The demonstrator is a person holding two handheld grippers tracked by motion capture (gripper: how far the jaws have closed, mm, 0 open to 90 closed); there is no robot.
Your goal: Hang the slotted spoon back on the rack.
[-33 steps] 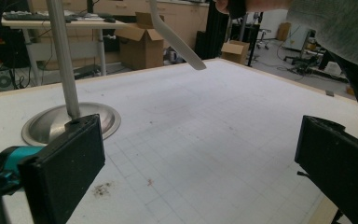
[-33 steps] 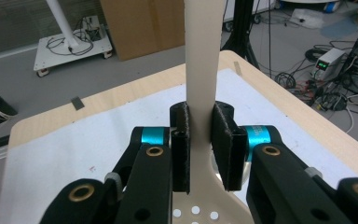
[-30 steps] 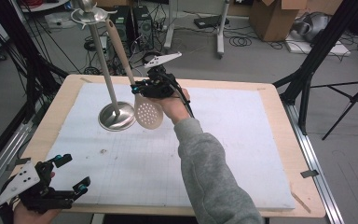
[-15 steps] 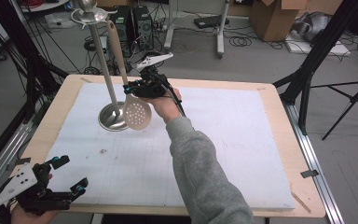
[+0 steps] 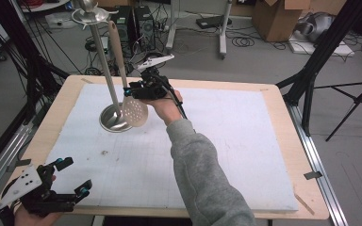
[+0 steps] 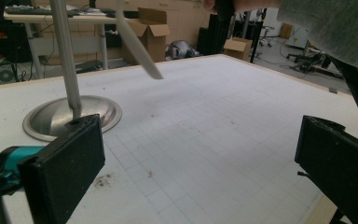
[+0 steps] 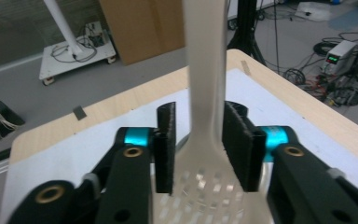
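A metal stand (image 5: 104, 61) with a round base (image 5: 113, 120) and a ring of hooks at its top rises from the table's far left. A pale slotted spatula (image 5: 134, 110) hangs steeply beside it, its handle end up at the hooks. My right gripper (image 5: 131, 89) sits around the spatula's neck (image 7: 205, 93). Its jaws have just been opening and stand open, with a gap at the left pad (image 7: 166, 140). My left gripper (image 5: 75, 175) rests open and empty at the near left corner, facing the stand's base (image 6: 72, 116).
A white gridded mat (image 5: 245, 141) covers the wood-rimmed table (image 5: 283, 122). The person's grey sleeve (image 5: 202, 169) crosses the middle of it. Beyond the far edge are cables, cardboard boxes (image 5: 275, 16) and black tripod legs (image 5: 311, 84).
The right gripper carried the spatula a little left toward the stand, then its jaws widened around the spatula's neck. The left gripper stayed put.
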